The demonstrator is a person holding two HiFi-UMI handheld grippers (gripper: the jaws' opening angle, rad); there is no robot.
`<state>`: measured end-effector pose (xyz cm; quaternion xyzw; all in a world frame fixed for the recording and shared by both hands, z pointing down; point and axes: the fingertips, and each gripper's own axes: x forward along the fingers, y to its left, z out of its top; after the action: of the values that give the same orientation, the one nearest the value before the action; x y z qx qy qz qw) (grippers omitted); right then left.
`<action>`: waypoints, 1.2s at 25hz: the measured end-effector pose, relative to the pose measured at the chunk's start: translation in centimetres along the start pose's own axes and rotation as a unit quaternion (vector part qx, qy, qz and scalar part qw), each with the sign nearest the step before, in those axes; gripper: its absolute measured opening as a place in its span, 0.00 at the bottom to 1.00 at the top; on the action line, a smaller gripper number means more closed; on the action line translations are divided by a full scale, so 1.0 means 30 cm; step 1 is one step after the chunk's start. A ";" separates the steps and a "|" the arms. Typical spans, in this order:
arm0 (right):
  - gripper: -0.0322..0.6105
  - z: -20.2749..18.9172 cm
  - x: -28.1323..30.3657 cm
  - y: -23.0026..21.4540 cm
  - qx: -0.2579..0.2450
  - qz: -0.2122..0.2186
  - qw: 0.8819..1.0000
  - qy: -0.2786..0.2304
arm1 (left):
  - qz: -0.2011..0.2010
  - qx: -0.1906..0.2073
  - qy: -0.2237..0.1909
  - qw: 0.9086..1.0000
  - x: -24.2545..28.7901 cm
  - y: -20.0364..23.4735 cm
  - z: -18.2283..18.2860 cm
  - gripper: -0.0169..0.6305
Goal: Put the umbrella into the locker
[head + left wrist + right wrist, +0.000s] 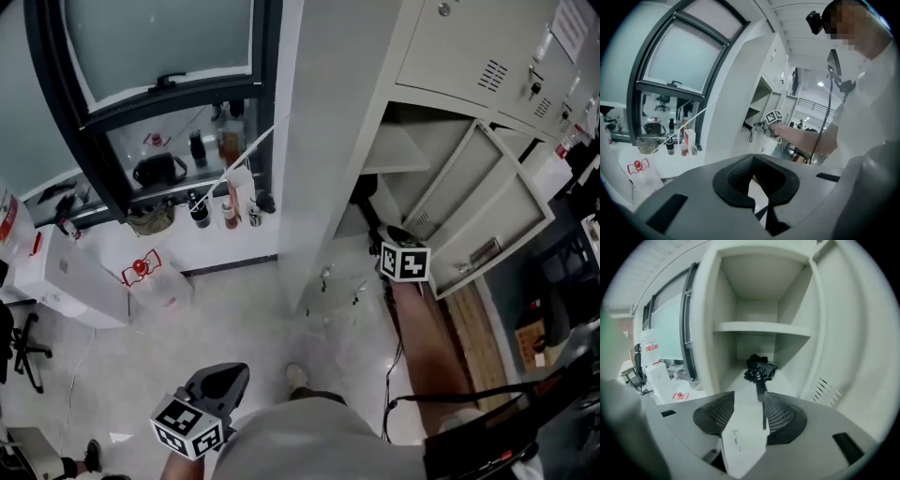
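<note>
A folded black umbrella [760,369] lies on the floor of the open locker compartment [761,327], its handle pointing back at me. My right gripper [749,394] stands open just in front of the compartment; the handle's end reaches to its right pad, which is not pressed on it. In the head view that gripper [389,234] is at the locker mouth, beside the open door [478,206]. My left gripper [225,375] hangs low near my body, shut and empty [752,159].
A window sill [234,239] with several bottles runs left of the locker column. A white box with a red mark [141,272] and an office chair [19,347] stand on the floor at left. A cable [389,375] trails beside my right arm.
</note>
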<state>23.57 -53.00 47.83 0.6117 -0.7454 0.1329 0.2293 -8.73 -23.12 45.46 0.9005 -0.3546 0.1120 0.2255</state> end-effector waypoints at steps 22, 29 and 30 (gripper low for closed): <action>0.10 -0.548 -0.844 0.728 0.004 0.135 0.991 0.014 | -0.083 0.026 0.010 0.996 -0.348 -0.309 -0.321 0.04; 0.09 -0.576 -0.972 0.875 -0.022 0.179 0.984 0.001 | -0.088 0.032 0.015 0.995 -0.367 -0.360 -0.357 0.04; 0.09 -0.582 -0.984 0.890 -0.025 0.185 0.982 0.001 | -0.088 0.033 0.016 0.995 -0.369 -0.367 -0.360 0.04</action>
<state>5.04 -13.74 50.13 0.4574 -0.8485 0.1551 0.2162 -9.61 -4.23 47.29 0.9334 -0.2660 0.1175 0.2100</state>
